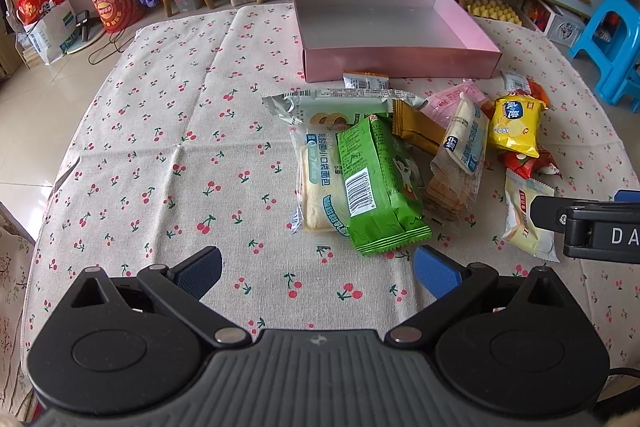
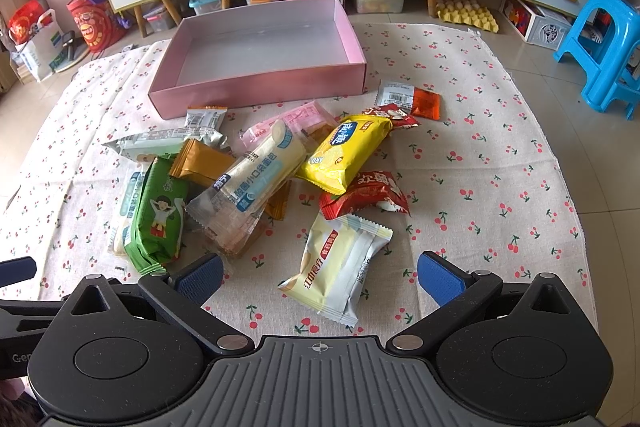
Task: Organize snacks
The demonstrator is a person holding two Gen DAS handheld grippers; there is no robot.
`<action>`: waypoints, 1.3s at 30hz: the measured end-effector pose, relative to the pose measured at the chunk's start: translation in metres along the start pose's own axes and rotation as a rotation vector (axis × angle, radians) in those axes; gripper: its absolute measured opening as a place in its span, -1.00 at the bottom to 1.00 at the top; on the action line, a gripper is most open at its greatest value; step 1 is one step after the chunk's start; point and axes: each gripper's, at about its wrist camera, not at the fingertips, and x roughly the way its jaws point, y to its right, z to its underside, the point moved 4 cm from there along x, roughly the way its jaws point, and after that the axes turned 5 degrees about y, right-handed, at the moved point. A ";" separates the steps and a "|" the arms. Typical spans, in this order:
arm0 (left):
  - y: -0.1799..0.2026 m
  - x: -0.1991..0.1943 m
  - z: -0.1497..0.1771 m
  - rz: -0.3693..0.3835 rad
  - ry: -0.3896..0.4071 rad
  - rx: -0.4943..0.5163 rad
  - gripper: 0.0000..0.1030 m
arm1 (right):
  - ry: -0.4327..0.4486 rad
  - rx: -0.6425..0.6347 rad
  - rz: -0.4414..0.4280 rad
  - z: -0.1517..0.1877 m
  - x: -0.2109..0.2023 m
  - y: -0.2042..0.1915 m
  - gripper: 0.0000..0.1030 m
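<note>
Pink cardboard forms the shallow box at the far side of the bench, which is covered by a cherry-print cloth; nothing lies inside the box. The snacks sit in a loose heap on the cloth just in front of its near wall. On the heap's left, a green packet lies across a clear-wrapped bread packet, with a pale green wrapper behind them. A brown sachet leans against a second bread packet, which rests on a clear pack of biscuits. A pink wrapper pokes out behind these. To the right, a yellow chip bag overlaps a red packet, and a small orange-red sachet lies beyond it, near the box's right corner. A cream-coloured packet sits apart at the near edge of the heap. The left tool hovers over the cloth with its blue pads wide apart, holding nothing, the green packet's end just ahead of the gap. The right tool is likewise spread wide and empty, with the cream-coloured packet lying between its fingers but not touched by either pad.
</note>
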 end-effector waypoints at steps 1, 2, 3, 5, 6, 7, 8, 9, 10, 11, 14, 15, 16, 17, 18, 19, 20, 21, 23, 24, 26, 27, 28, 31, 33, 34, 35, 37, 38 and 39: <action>0.000 0.000 0.000 0.000 0.000 0.000 0.99 | 0.000 0.000 0.000 0.000 0.000 0.000 1.00; 0.000 0.000 0.000 0.000 0.001 0.000 0.99 | 0.000 0.000 0.000 0.000 0.000 0.000 1.00; 0.000 0.000 0.000 0.000 0.001 0.000 0.99 | 0.001 0.001 0.000 0.000 0.000 0.000 1.00; 0.000 0.000 0.000 -0.001 0.000 0.000 0.99 | 0.001 0.001 0.000 0.000 0.000 -0.001 1.00; 0.000 0.000 0.000 0.000 0.001 0.000 0.99 | 0.001 0.001 0.001 0.000 -0.001 -0.001 1.00; 0.000 0.000 0.000 0.000 0.001 0.000 0.99 | 0.001 0.001 0.000 0.000 -0.001 -0.001 1.00; 0.000 0.000 0.000 0.000 0.001 0.000 0.99 | 0.001 0.001 0.000 0.000 -0.001 -0.001 1.00; 0.000 0.000 0.000 0.000 0.001 0.001 0.99 | 0.001 0.001 -0.001 -0.001 -0.001 -0.001 1.00; 0.000 0.000 0.000 -0.001 0.000 0.000 0.99 | 0.001 0.001 0.000 0.000 -0.001 -0.001 1.00; 0.000 0.000 0.000 -0.001 0.000 0.000 0.99 | 0.001 0.001 -0.001 -0.001 -0.001 -0.001 1.00; 0.000 0.000 0.000 -0.001 0.000 0.000 0.99 | 0.001 0.001 0.000 -0.001 -0.001 0.000 1.00; 0.000 0.000 0.000 -0.001 0.000 0.000 0.99 | 0.001 0.001 0.000 0.000 0.000 -0.001 1.00; 0.000 0.000 0.000 -0.001 0.000 0.000 0.99 | 0.001 0.001 0.000 0.000 0.000 0.000 1.00; 0.000 0.000 0.000 -0.001 0.001 0.001 0.99 | 0.002 0.001 0.000 0.000 0.000 0.000 1.00; 0.000 0.000 0.000 0.000 0.000 0.000 0.99 | 0.002 0.002 0.001 0.000 0.000 -0.001 1.00; 0.000 0.000 0.000 0.001 0.000 -0.001 0.99 | 0.002 0.001 0.001 0.000 0.000 0.000 1.00; -0.001 0.000 0.000 0.003 0.000 -0.002 0.99 | 0.003 0.001 0.003 -0.001 -0.001 -0.001 1.00; -0.001 0.000 0.000 0.004 0.001 -0.002 0.99 | 0.005 0.002 0.004 -0.001 -0.001 -0.001 1.00; -0.003 0.000 -0.001 0.004 0.003 -0.002 0.99 | 0.006 0.009 -0.002 -0.003 -0.003 0.001 1.00; -0.004 0.001 -0.002 0.004 0.005 -0.002 0.99 | 0.005 0.017 -0.009 -0.004 -0.003 0.002 1.00; -0.006 0.001 -0.003 0.003 0.008 -0.004 0.99 | 0.003 0.036 -0.022 -0.006 -0.003 0.004 1.00; -0.007 0.001 -0.003 0.002 0.014 -0.002 0.99 | 0.002 0.049 -0.030 -0.009 -0.004 0.005 1.00; -0.008 0.000 -0.005 0.001 0.026 0.004 0.99 | 0.000 0.057 -0.037 -0.010 -0.003 0.007 1.00; -0.011 -0.004 -0.010 0.004 0.067 0.016 0.99 | -0.023 0.093 -0.090 -0.018 -0.001 0.010 1.00; -0.013 -0.006 -0.014 0.020 0.074 0.025 0.99 | -0.033 0.122 -0.122 -0.025 -0.001 0.014 1.00; -0.014 -0.005 -0.017 0.041 0.063 0.024 0.99 | -0.032 0.134 -0.131 -0.029 -0.002 0.016 1.00; -0.015 -0.005 -0.020 0.068 0.047 0.019 0.99 | -0.027 0.140 -0.141 -0.033 -0.002 0.017 1.00; -0.019 -0.003 -0.026 0.120 0.015 0.010 0.99 | -0.033 0.145 -0.166 -0.040 -0.001 0.020 1.00; -0.020 -0.002 -0.030 0.141 0.004 0.011 0.99 | -0.043 0.147 -0.175 -0.043 0.000 0.021 1.00; -0.022 -0.002 -0.034 0.155 0.001 0.016 0.99 | -0.049 0.148 -0.180 -0.046 0.002 0.022 1.00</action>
